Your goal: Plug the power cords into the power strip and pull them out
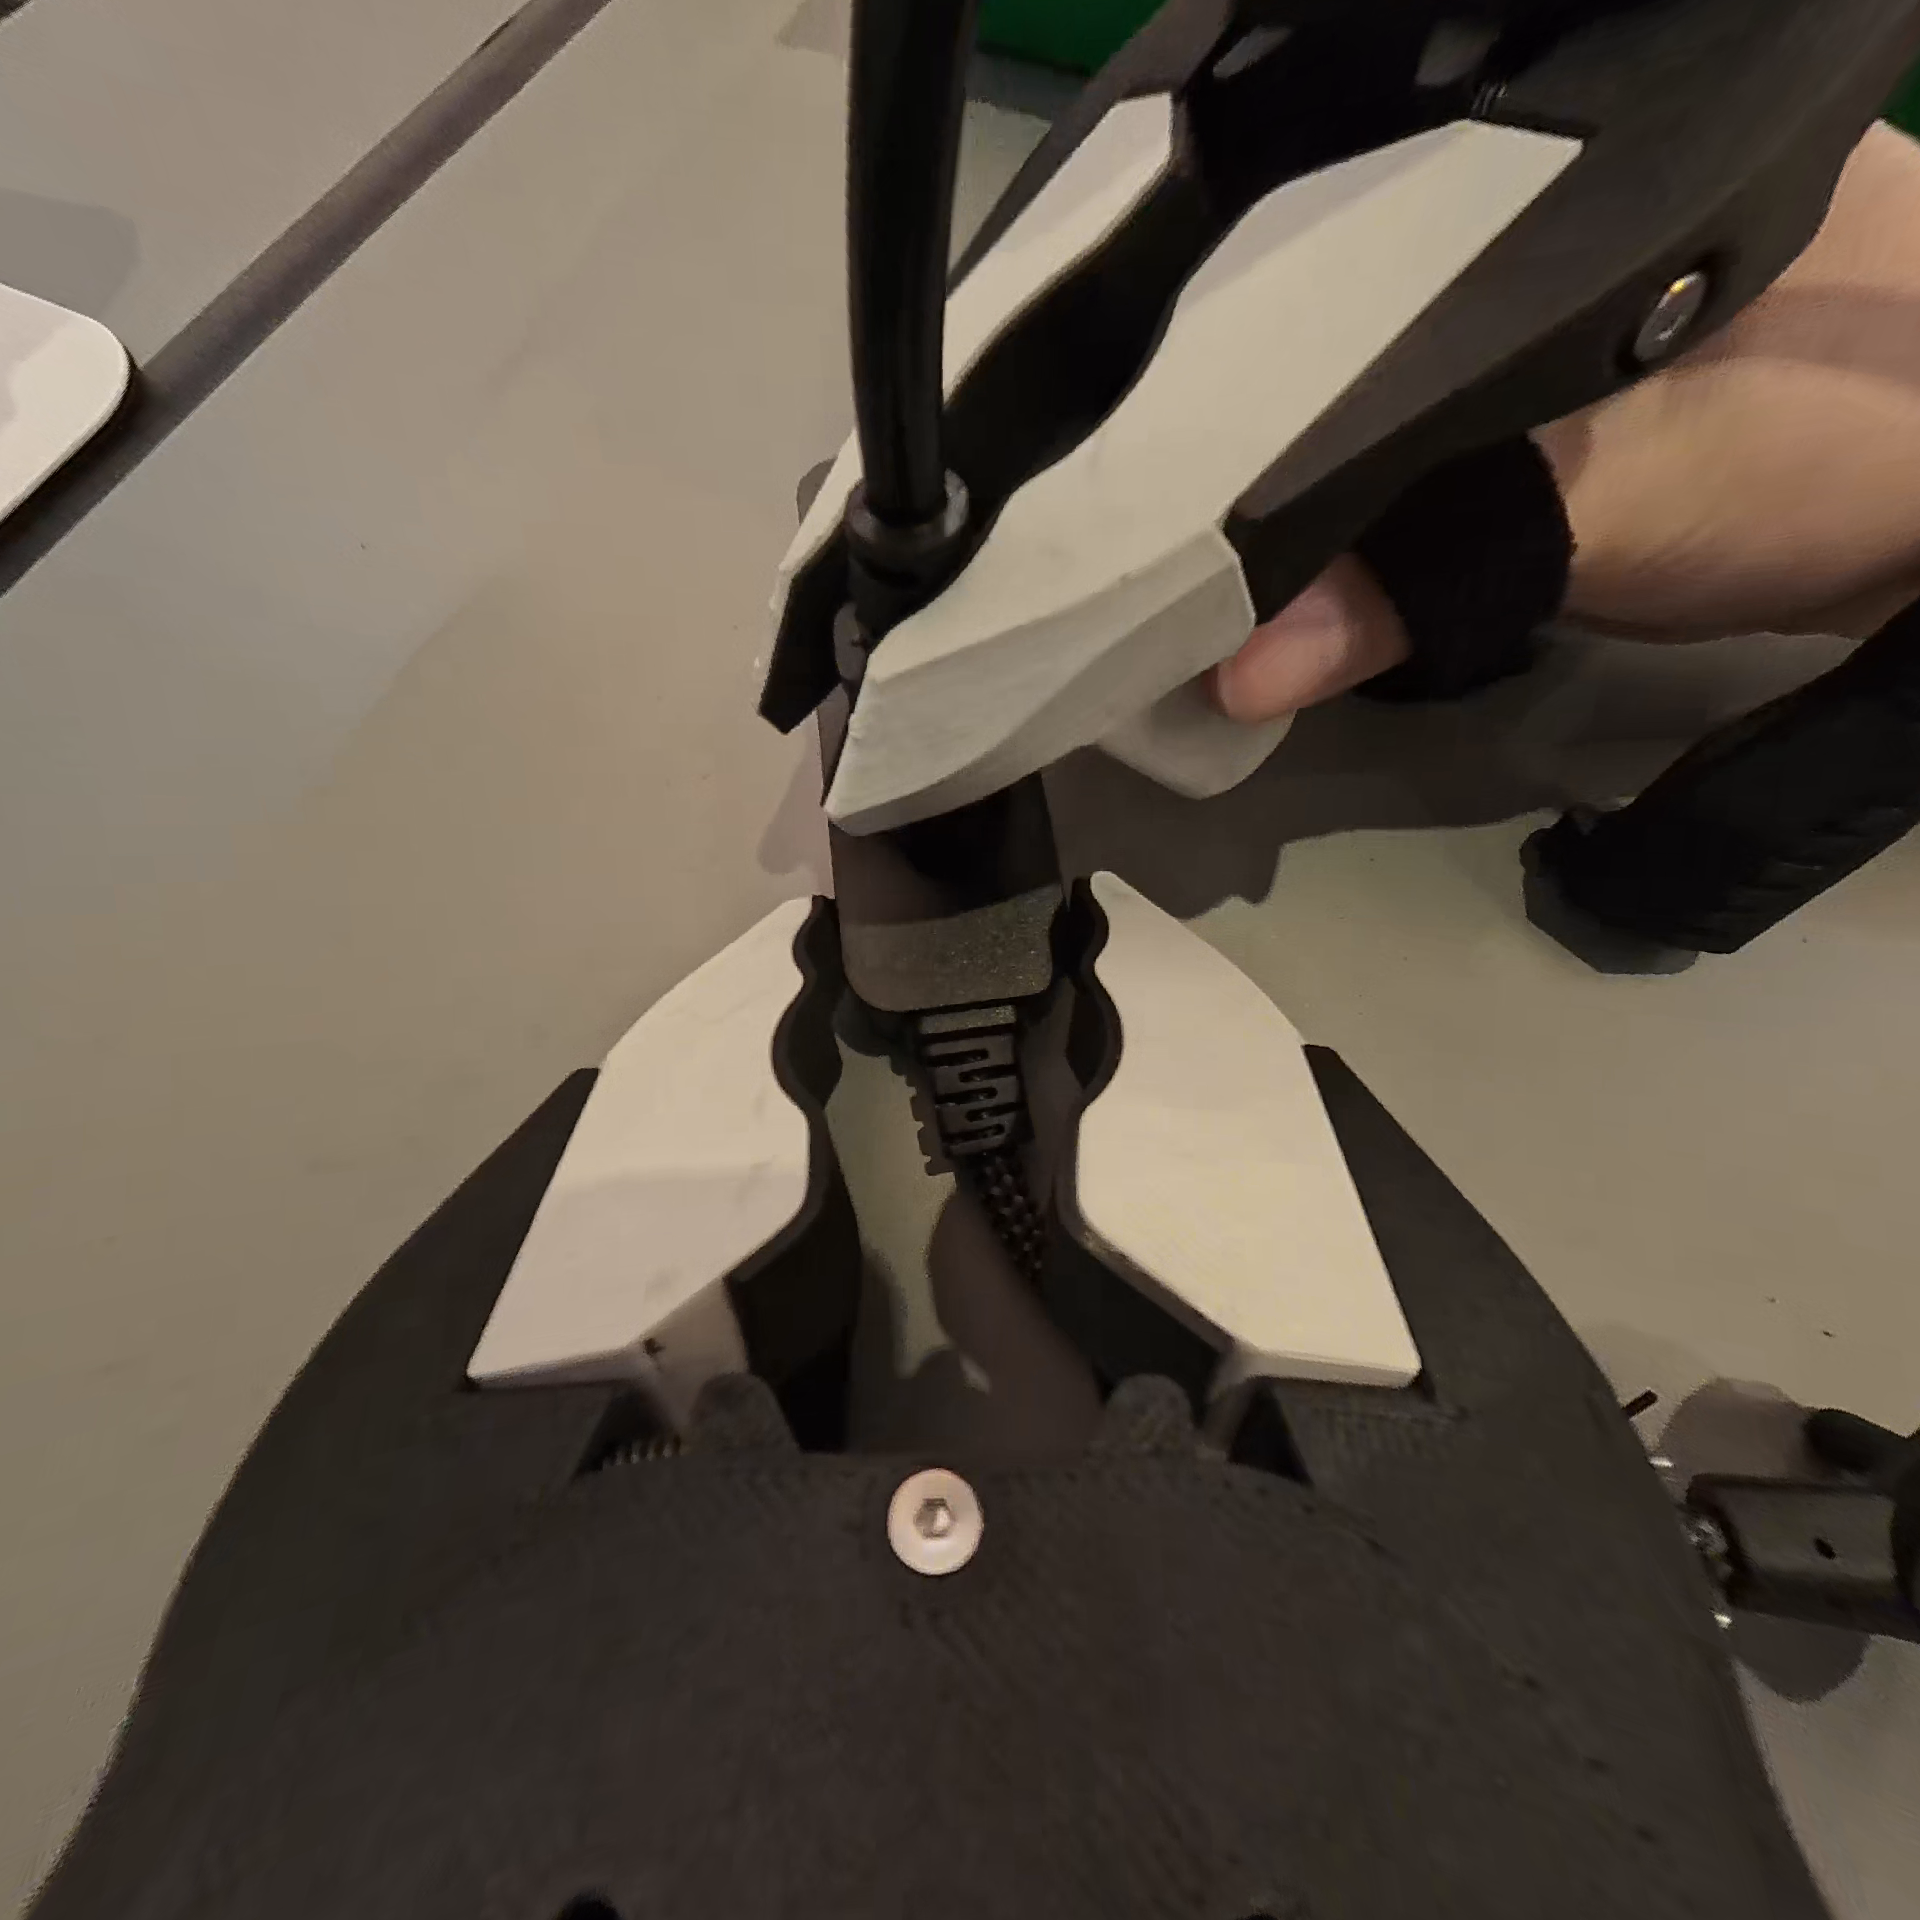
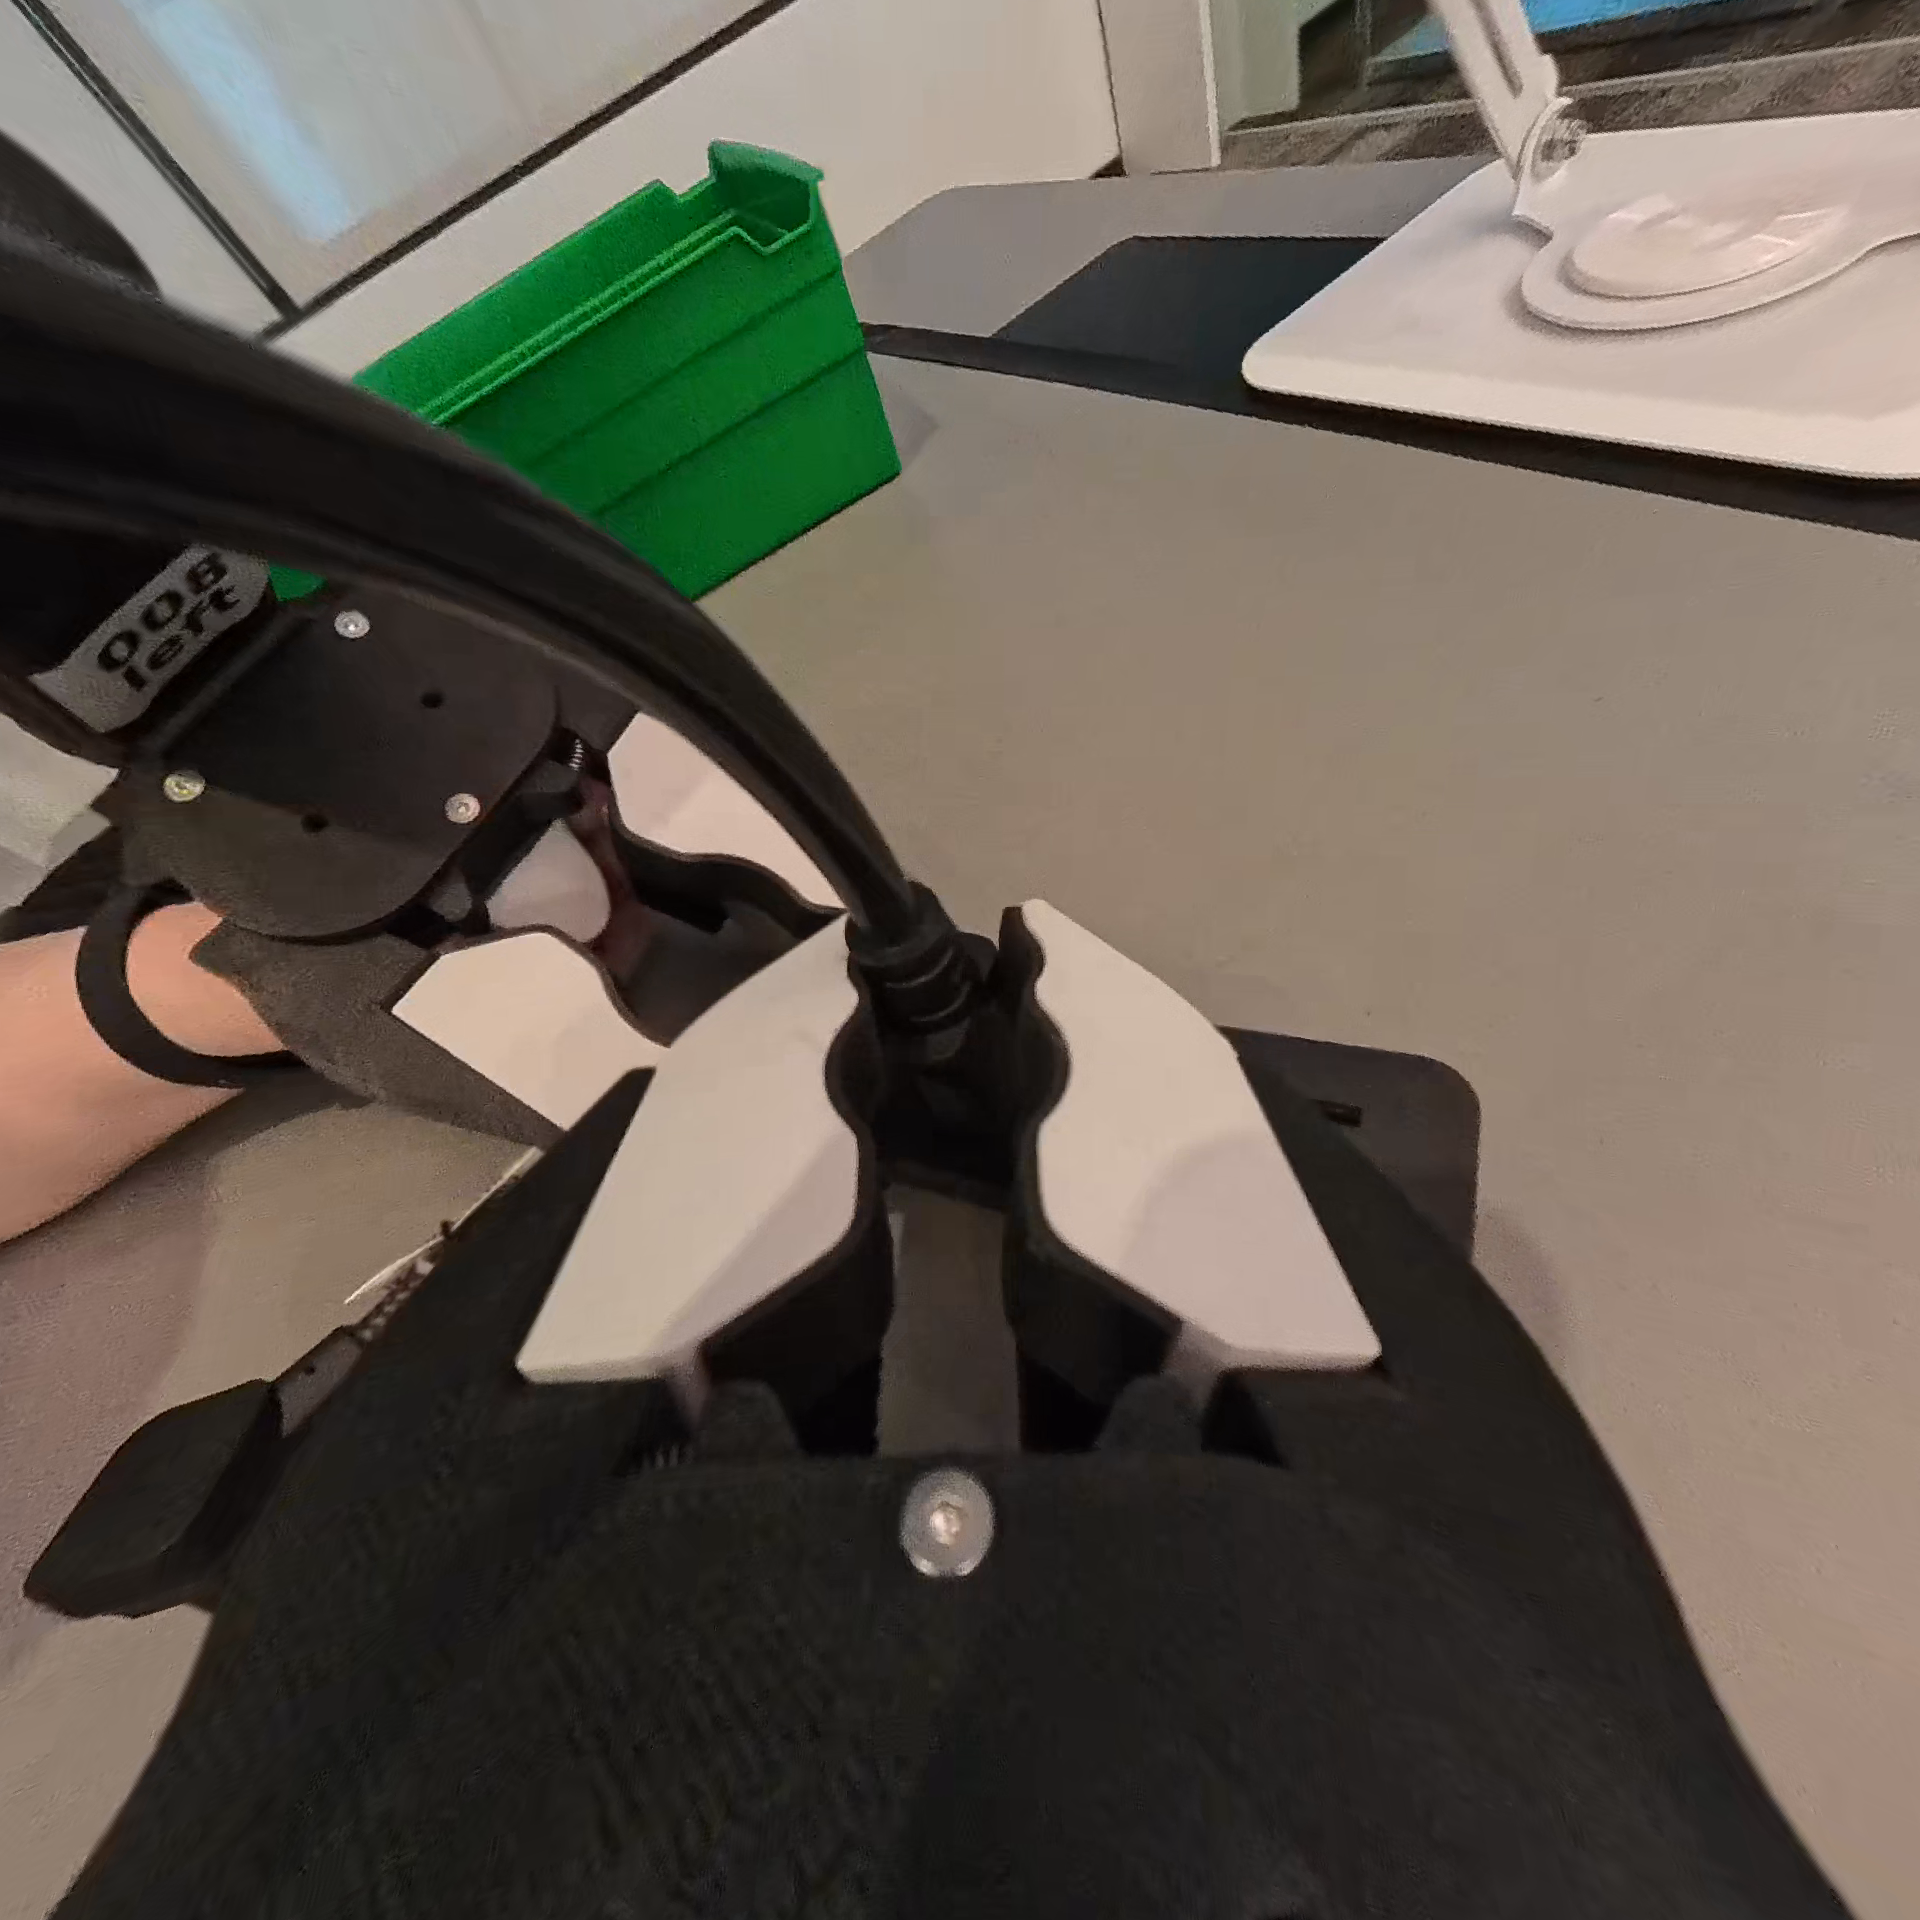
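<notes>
Between the two tools, both pinch. Left tool (image 1: 951, 961) grips the power strip (image 1: 940, 951) end; right tool (image 2: 940, 997) clamps the plug (image 2: 920, 987), cord rising straight off the strip's long axis

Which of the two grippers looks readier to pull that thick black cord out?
Probably the right gripper: it is shut on the thick cord's plug, above the dark power strip that the left gripper steadies.

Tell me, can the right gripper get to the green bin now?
Probably not yet. The right gripper has its jaws shut on a black power plug, and the green bin sits farther back across the table.
</notes>
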### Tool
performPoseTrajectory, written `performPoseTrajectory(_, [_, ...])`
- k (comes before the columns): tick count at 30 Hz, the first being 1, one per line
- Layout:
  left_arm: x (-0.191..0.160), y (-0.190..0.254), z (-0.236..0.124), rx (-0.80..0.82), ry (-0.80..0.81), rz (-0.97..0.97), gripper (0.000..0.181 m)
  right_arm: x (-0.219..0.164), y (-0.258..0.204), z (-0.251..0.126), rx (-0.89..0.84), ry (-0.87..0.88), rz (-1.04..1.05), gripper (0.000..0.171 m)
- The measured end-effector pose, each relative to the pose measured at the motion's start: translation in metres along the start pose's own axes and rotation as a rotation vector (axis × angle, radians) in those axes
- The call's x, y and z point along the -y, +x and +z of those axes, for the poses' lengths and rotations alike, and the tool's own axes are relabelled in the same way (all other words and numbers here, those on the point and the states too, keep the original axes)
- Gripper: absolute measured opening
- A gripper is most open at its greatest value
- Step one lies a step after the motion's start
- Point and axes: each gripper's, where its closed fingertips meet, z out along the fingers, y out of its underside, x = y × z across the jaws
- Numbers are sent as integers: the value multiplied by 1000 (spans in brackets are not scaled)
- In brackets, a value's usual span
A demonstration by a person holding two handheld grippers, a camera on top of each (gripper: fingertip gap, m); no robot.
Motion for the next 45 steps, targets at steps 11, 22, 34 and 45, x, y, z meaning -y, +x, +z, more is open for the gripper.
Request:
performPoseTrajectory(11, [3,-1,4,36,-3,4,42,0,2,-2,23,4,-5,22])
performPoseTrajectory(22, [-3,8,-5,-184,-10,-42,42,-14,-20,-23,198,-97,-495,35])
performPoseTrajectory(34, [-10,8,-15,-274,-13,-16,41,-8,-27,-23,48,20,-899,23])
performPoseTrajectory(45, [-10,6,-16,-265,-10,-44,41,-5,-29,-22,-81,44,-995,18])
